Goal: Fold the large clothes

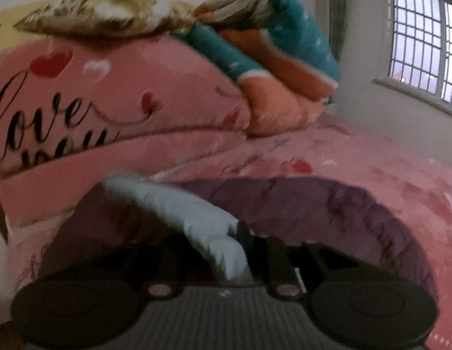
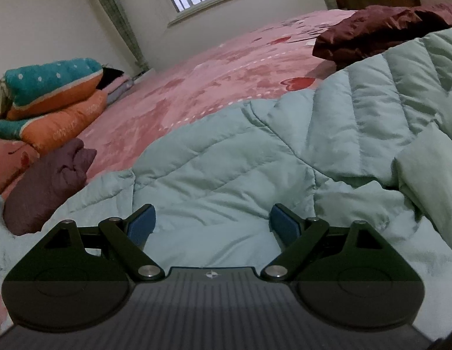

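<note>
Your left gripper (image 1: 237, 250) was clenched on a pale fold of the mint puffer jacket (image 2: 255, 151), which lay spread on the pink bed (image 2: 196, 87). Your right gripper (image 2: 211, 224) hung released over it, with the folded blankets (image 2: 50, 96) at ten o'clock.

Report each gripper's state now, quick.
Left gripper: closed on a fold of the pale green puffer jacket.
Right gripper: open, holding nothing, jaws spread over the pale green puffer jacket.
</note>
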`<state>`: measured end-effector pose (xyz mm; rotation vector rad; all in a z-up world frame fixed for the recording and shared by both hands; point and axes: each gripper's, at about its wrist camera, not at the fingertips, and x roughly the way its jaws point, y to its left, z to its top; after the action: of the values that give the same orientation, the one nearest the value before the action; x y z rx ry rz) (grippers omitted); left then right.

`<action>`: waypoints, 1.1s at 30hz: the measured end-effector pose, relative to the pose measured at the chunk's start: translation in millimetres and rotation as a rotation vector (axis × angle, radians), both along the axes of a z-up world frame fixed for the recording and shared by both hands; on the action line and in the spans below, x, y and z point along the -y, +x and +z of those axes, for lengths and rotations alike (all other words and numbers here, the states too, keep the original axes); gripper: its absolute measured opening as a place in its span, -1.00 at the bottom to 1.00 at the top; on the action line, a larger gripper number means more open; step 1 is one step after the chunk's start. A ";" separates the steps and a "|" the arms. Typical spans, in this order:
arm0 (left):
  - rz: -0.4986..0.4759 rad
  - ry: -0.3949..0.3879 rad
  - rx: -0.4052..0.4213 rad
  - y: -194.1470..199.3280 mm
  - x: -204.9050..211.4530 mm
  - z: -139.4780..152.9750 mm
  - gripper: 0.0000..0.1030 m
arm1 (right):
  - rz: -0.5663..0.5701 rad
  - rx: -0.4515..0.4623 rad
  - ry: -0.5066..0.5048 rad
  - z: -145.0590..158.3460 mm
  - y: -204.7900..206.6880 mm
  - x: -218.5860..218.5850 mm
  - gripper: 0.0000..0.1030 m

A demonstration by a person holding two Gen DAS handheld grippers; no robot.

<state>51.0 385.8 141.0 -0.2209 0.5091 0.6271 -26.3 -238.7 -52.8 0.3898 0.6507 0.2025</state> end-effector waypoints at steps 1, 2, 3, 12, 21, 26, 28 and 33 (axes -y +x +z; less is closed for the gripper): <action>0.005 -0.004 -0.007 -2.5 -1.5 -3.5 -0.56 | 0.007 0.000 -0.009 0.8 0.5 -0.4 1.00; 0.007 -0.007 -0.008 -7.8 -3.8 -3.1 -0.52 | 0.013 -0.001 -0.017 1.7 0.1 0.0 1.00; 0.011 -0.008 -0.009 -11.7 -4.0 -2.5 -0.41 | 0.020 0.000 -0.023 2.2 -0.1 0.3 1.00; -0.035 0.112 0.006 -69.7 11.6 48.6 -0.14 | 0.032 0.044 -0.065 13.6 -6.1 10.8 1.00; -0.558 0.019 -0.027 -42.1 125.6 51.8 0.17 | 0.121 0.200 -0.329 39.4 14.8 16.3 1.00; -0.886 -0.067 -0.165 8.2 192.4 8.6 0.19 | 0.135 0.135 -0.275 35.0 52.6 33.3 1.00; -0.976 -0.087 -0.242 27.0 212.5 -14.0 0.20 | 0.124 0.111 -0.257 31.8 64.4 39.6 1.00; -1.105 -0.083 -0.402 62.2 244.2 -62.4 0.21 | 0.156 0.050 -0.249 21.3 85.4 40.9 1.00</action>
<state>113.2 141.7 78.6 0.1294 0.9346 -0.4445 59.1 -279.7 -31.5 0.0941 0.6490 0.2752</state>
